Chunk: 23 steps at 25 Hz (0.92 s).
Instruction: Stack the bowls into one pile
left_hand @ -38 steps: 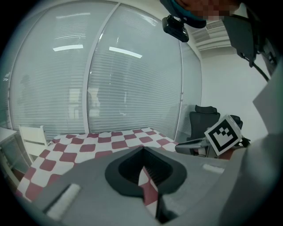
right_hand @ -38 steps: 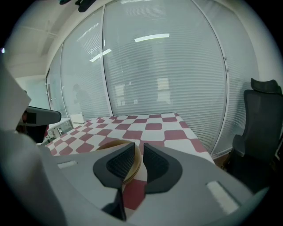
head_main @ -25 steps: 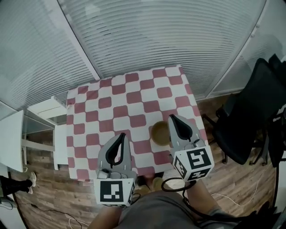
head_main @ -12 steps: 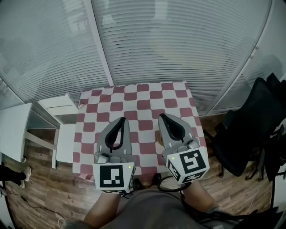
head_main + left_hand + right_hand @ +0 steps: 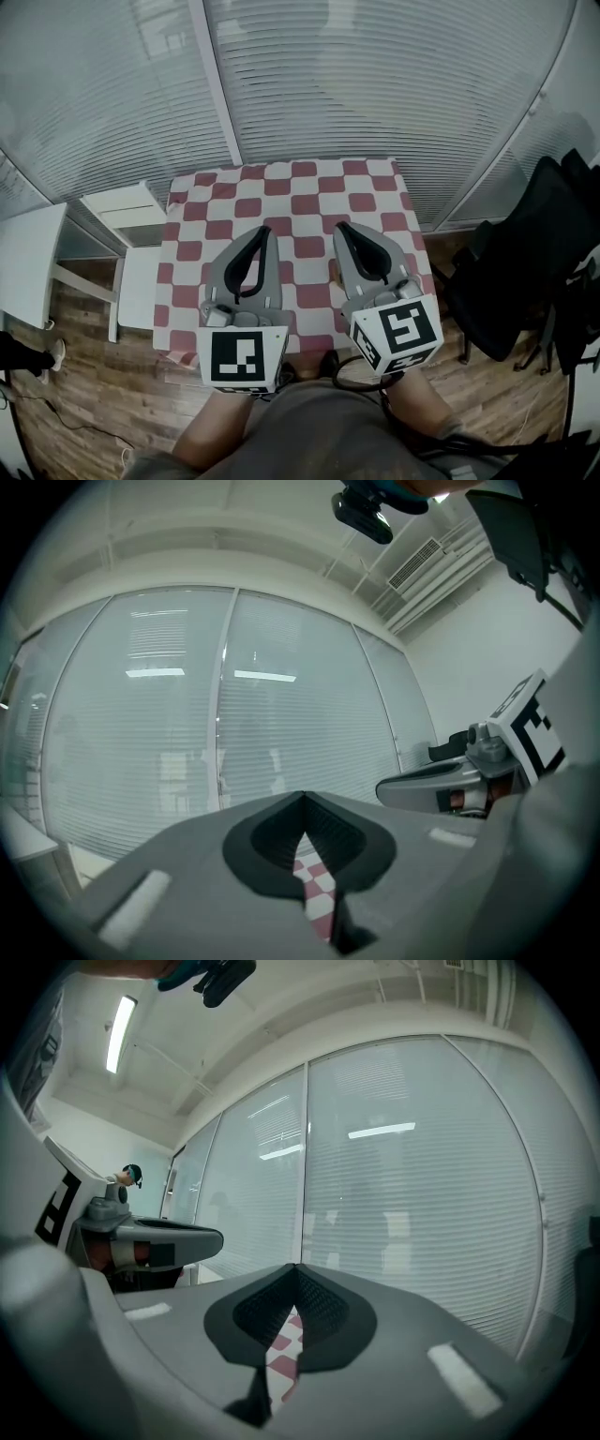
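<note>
Since nothing stackable is in sight, the left gripper (image 5: 266, 232) and right gripper (image 5: 340, 227) hang pinched closed and empty over the checkered table (image 5: 300, 192), likely idling.

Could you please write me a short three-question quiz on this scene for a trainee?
1. True or false: the left gripper and the right gripper both have their jaws wide apart.
2. What stands to the right of the table? A) a chair B) a fridge C) a sink
3. Fill in: the table's top is red and white in a ____ pattern.
Key: 1 false, both are shut and empty; 2 A; 3 checked.
</note>
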{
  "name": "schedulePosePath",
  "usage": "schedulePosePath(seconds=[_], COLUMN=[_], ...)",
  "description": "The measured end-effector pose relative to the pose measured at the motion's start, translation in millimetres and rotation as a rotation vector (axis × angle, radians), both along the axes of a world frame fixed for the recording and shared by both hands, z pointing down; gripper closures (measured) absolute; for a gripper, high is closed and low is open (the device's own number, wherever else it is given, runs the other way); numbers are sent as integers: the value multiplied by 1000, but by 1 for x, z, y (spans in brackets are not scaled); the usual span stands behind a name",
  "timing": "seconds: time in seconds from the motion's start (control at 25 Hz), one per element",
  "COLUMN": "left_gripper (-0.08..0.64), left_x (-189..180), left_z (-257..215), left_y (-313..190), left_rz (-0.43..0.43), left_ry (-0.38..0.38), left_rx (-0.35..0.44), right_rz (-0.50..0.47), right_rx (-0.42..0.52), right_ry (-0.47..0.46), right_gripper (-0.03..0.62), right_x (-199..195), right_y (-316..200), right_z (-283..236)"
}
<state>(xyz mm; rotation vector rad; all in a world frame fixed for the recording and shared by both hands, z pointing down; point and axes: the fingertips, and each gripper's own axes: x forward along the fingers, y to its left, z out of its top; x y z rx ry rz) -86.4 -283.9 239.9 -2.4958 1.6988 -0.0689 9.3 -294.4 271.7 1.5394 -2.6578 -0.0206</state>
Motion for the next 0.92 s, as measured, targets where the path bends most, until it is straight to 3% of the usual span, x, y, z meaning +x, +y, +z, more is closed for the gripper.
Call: schedulePosePath(seconds=[0.92], left_gripper=[560], left_x=[-7], left_z=[13], left_y=[-11], left_rz=[55], left_ry=[0], left_rx=[-34], right_rz=[29], right_rx=[-24], right_ry=[5], right_gripper=[566], right_x=[-12], right_y=[-8], right_z=[10])
